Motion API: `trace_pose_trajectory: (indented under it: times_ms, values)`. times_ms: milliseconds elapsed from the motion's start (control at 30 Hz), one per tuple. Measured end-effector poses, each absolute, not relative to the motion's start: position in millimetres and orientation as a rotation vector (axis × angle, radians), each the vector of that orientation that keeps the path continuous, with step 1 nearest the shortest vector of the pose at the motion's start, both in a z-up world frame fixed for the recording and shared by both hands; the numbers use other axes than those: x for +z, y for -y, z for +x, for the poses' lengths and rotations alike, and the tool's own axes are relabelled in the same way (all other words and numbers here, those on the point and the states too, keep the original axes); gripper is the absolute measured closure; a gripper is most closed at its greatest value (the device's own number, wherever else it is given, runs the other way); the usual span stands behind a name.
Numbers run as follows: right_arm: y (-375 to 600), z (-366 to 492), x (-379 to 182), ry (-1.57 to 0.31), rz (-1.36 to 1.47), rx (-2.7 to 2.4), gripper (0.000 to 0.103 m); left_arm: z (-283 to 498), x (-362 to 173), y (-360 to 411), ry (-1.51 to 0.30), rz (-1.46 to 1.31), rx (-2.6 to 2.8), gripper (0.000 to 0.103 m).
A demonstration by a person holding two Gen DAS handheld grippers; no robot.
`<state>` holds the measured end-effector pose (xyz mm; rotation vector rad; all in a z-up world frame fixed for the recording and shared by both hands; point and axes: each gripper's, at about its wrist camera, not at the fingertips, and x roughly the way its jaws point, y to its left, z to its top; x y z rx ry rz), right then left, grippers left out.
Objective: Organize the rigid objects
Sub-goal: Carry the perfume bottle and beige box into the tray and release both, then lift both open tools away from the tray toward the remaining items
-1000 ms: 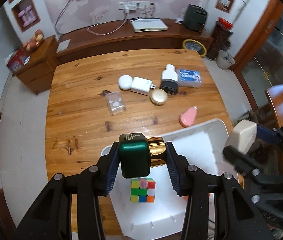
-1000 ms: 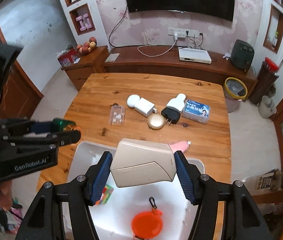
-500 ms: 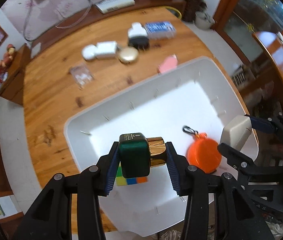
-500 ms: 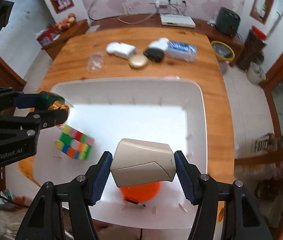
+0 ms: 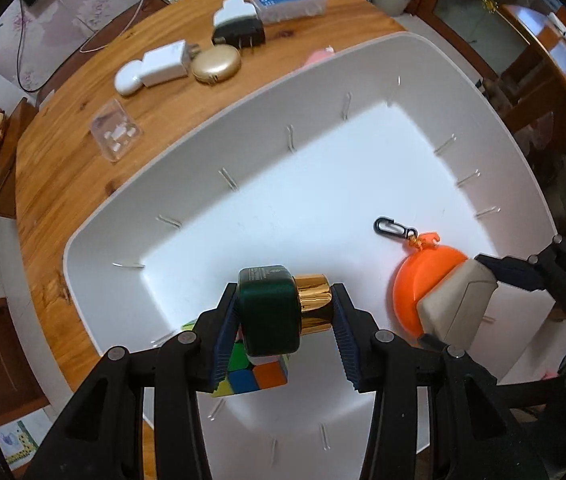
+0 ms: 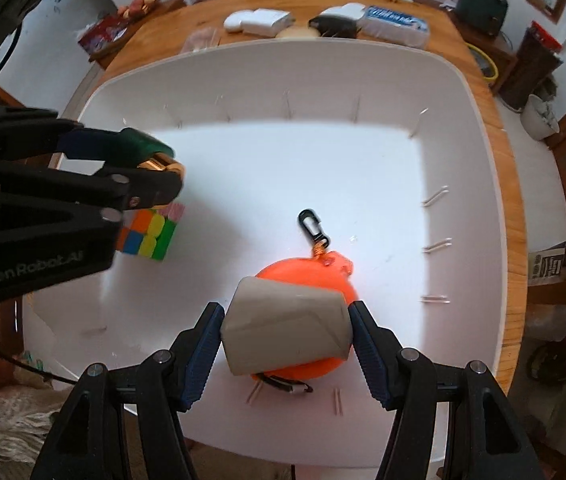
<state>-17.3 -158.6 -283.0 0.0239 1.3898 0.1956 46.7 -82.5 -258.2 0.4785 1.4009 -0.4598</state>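
My left gripper [image 5: 283,320] is shut on a green bottle with a gold cap [image 5: 279,312], held low inside the white bin [image 5: 211,152] just above a colour cube [image 5: 251,376]. My right gripper [image 6: 285,336] is shut on a beige box [image 6: 287,332], held over an orange round pouch with a black clip [image 6: 311,272] in the bin. The left gripper [image 6: 163,176] shows at the left of the right wrist view with the cube [image 6: 147,232] under it. The beige box [image 5: 459,304] shows at the right of the left wrist view.
On the wooden table [image 5: 63,168] beyond the bin lie a clear plastic case [image 5: 115,130], a white oval case [image 5: 127,76], a white charger [image 5: 165,64], a gold compact [image 5: 217,65], a black-and-white plug [image 5: 237,24], a blue-labelled box [image 5: 287,0] and a pink item [image 5: 317,56].
Both grippers have moved forward and down into the white bin with their objects still held. The cube and orange pouch now lie close under them.
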Motion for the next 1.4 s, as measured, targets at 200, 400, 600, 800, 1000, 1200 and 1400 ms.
trace_pose_trajectory:
  times_ms: [200,400,600,800,1000,1200,1400]
  values:
    - [151,-19,-281,-1.371,-0.017,0.224,0.039,44,-259,86,-1.367,0.492,-0.479,0.056]
    - [149,-20,-280,-1.368,-0.030,0.241,0.039,46,-260,88,-1.358,0.464,-0.494,0.056]
    - [154,-24,-283,-1.375,0.020,0.274,0.031,49,-267,89,-1.385,0.446,-0.480,0.054]
    - [161,-22,-279,-1.361,0.062,0.288,0.022,51,-261,87,-1.363,0.427,-0.471,0.054]
    - [164,-22,-270,-1.330,0.099,0.323,0.022,53,-254,84,-1.355,0.412,-0.454,0.042]
    - [156,-21,-260,-1.297,0.088,0.346,0.022,55,-245,77,-1.345,0.393,-0.440,0.031]
    - [145,-22,-255,-1.286,0.084,0.404,0.022,59,-231,66,-1.320,0.361,-0.417,0.031]
